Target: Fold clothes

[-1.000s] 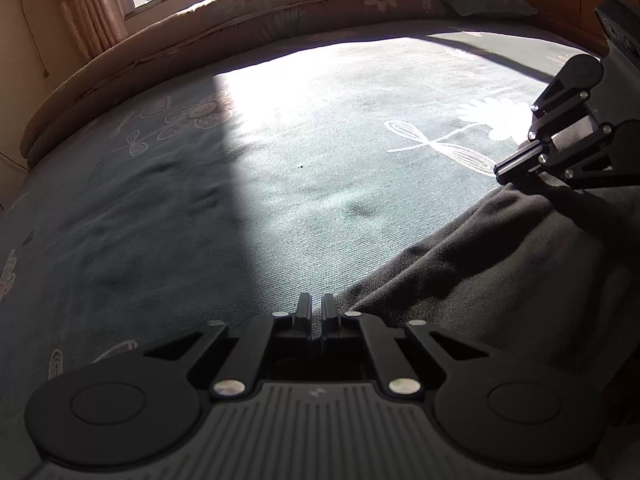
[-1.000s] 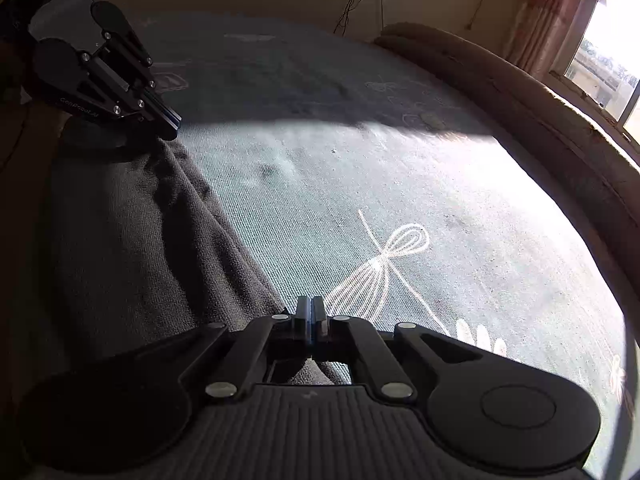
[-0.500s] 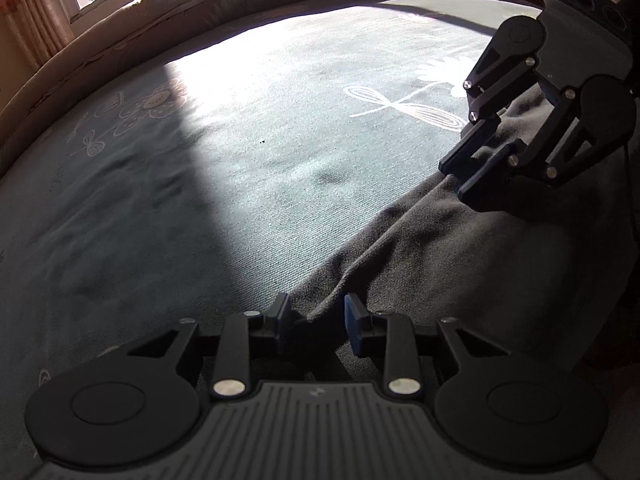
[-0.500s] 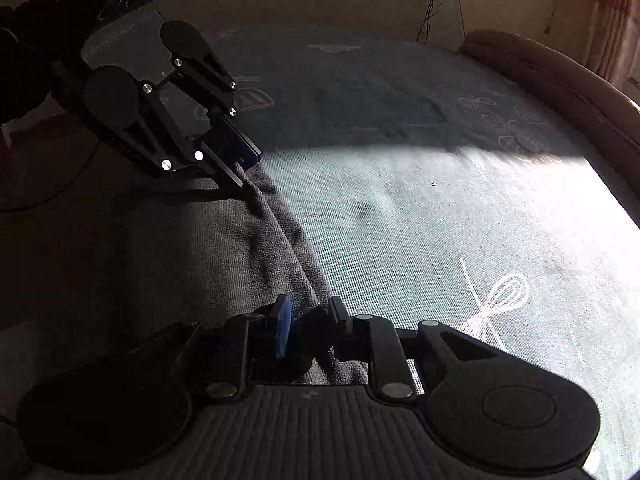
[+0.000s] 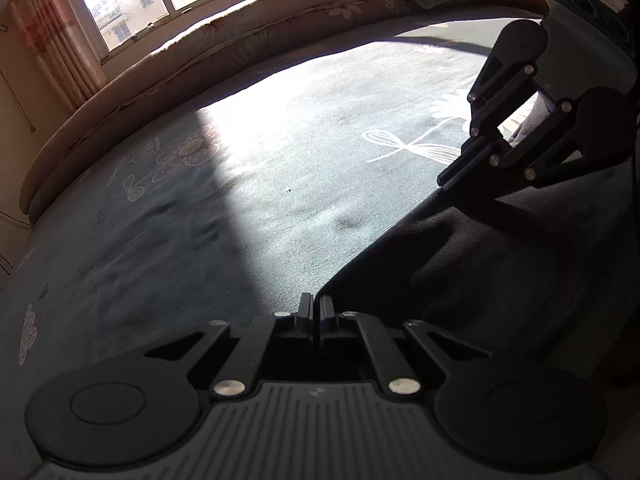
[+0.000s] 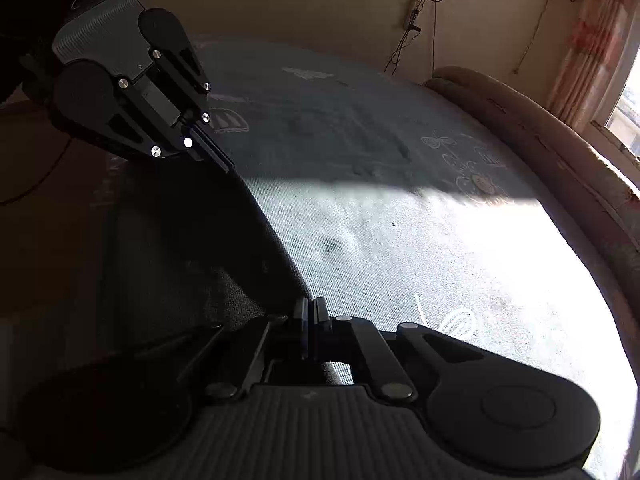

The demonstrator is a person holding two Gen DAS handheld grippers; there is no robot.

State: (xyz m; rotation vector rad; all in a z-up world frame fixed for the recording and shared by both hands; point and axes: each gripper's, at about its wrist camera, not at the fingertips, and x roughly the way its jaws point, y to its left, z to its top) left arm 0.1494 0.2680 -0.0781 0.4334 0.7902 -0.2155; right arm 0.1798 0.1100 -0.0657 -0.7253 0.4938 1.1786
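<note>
Dark grey garment (image 5: 500, 264) draped across lower right of left view, on the bed (image 5: 280, 184). Left hand-held gripper (image 5: 316, 312) clenched on its near edge, angled downward. Right hand-held gripper (image 6: 310, 316) likewise pinching the cloth's edge, pitched down. No legible writing.

- The bed cover (image 5: 280, 168) is seen in grey-green, with white line drawings of flowers and bows.
- The garment (image 5: 500, 264) is dark grey.
- Both grippers are black.
- The curtain (image 5: 52, 40) is patterned in pink.
</note>
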